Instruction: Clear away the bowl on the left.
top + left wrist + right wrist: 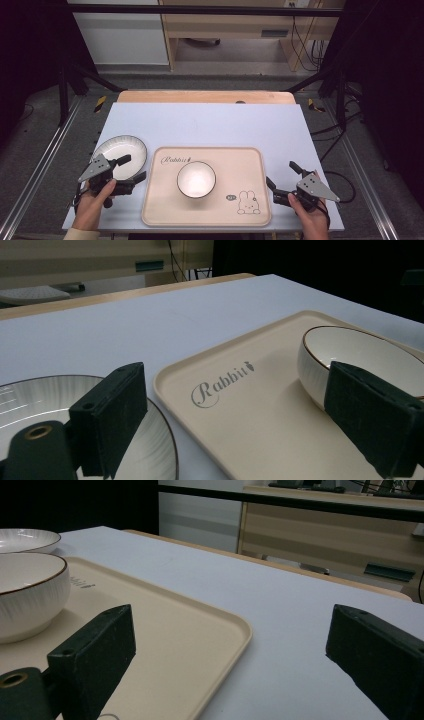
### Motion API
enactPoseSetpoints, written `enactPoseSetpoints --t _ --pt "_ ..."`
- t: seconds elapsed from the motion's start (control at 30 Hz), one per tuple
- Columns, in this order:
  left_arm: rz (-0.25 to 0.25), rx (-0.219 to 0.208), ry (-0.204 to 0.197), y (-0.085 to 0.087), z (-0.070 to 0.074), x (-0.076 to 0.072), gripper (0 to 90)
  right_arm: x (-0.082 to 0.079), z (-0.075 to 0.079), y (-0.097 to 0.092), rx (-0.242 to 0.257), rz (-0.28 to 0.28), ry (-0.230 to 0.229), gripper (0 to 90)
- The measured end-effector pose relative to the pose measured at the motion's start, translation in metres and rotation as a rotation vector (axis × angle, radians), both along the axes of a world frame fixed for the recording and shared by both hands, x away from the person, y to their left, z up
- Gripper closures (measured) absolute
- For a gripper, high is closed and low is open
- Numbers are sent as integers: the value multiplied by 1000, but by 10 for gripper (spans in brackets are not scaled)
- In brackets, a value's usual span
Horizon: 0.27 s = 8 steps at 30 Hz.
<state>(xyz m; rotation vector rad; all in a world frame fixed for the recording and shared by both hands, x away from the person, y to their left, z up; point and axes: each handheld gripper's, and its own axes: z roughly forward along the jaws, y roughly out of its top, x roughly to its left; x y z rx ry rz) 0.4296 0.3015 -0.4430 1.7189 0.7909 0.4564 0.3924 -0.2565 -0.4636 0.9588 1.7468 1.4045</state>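
The work surface is a pale table top (210, 122) laid over a wooden board. A beige tray (207, 212) lies at the near centre of the table. It carries the printed word "Rabbit" near its far left corner and a rabbit drawing near its near right corner. A white bowl (196, 179) with a dark rim stands upright on the tray, roughly at its middle. A white plate (122, 150) with a dark rim lies on the table just beside the tray's left edge, outside the tray.

The left gripper (134, 168) is held in the left hand (95, 200) at the near left of the table. Its jaws are spread wide with nothing between them. One jaw sits over the near edge of the plate; the other lies toward the tray's left edge. In the left gripper view, one jaw overlaps the plate and the other overlaps the bowl; contact cannot be confirmed.

The right gripper (282, 175) is held in the right hand (310, 217) at the near right of the table, just beside the tray's right edge. Its jaws are likewise spread wide and hold nothing. In the right gripper view, one jaw stands over the tray and the other over bare table.
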Motion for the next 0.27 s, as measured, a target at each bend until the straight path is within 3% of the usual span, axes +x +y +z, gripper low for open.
enactPoseSetpoints --t 0.27 --pt "13 3 9 11 -8 -5 101 0 1 1 -1 7 -9 58"
